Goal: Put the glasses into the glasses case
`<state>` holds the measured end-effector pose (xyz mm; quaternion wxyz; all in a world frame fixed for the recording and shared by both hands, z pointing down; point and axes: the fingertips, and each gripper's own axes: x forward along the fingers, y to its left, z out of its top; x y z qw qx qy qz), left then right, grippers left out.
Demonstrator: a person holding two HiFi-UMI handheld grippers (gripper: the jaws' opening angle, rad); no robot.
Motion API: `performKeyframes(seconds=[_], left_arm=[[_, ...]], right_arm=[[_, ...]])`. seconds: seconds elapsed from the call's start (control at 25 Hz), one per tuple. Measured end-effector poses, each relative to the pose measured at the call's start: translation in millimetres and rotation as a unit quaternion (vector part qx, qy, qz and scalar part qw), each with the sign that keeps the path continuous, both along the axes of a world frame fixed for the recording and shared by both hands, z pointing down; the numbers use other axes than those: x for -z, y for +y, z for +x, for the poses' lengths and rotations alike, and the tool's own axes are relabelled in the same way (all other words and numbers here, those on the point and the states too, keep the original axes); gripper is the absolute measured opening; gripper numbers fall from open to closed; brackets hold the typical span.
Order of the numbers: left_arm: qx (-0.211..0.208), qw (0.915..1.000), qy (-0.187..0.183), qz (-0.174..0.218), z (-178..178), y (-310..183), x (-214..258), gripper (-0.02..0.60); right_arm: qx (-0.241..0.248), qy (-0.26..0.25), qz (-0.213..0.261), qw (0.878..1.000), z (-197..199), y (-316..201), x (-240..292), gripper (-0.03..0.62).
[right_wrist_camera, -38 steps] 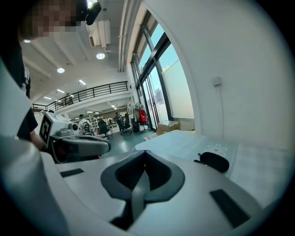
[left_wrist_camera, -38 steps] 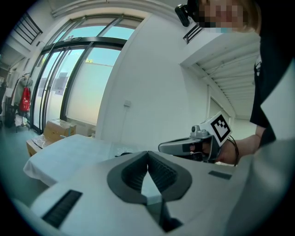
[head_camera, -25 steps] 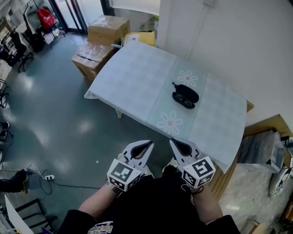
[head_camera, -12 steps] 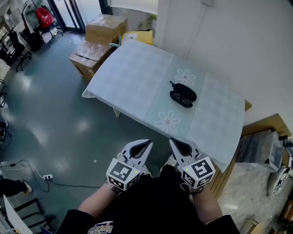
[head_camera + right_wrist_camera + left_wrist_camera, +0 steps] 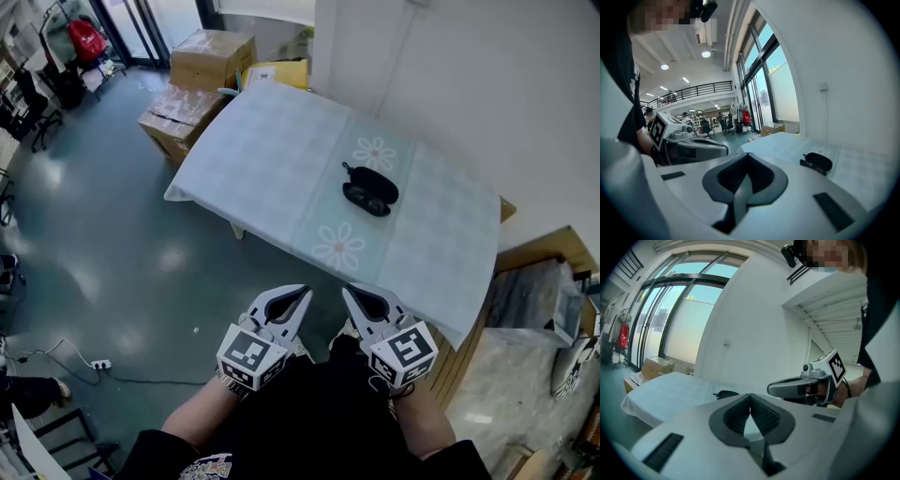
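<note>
A black glasses case (image 5: 371,191) lies open on the pale cloth-covered table (image 5: 272,159), with dark glasses resting in its near half. The right gripper view shows the case (image 5: 816,162) far off to the right; the left gripper view shows the case (image 5: 725,393) as a small dark shape beyond the jaws. Both grippers hang close to the person's body, short of the table's near edge. My left gripper (image 5: 298,299) is shut and empty. My right gripper (image 5: 350,296) is shut and empty too.
Cardboard boxes (image 5: 202,70) stand on the floor past the table's far left corner. A white wall (image 5: 469,84) runs along the table's right side. Wooden shelving (image 5: 544,281) sits at the right. Cables and a power strip (image 5: 94,364) lie on the grey floor at left.
The table and case have drifted slightly left and up in the head view as the head turned. Both grippers stay shut in the same place.
</note>
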<state>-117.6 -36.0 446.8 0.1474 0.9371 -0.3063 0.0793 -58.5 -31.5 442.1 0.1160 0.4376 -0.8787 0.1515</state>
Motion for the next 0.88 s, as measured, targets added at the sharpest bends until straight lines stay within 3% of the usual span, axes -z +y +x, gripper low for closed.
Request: performKeyframes(seconds=[0.88], left_arm=[[-0.009,0.9999,-0.004,0.004,10,1,2,0.028]], right_arm=[[-0.004,-0.005,-0.001,1.000,8,2,1,0.023]])
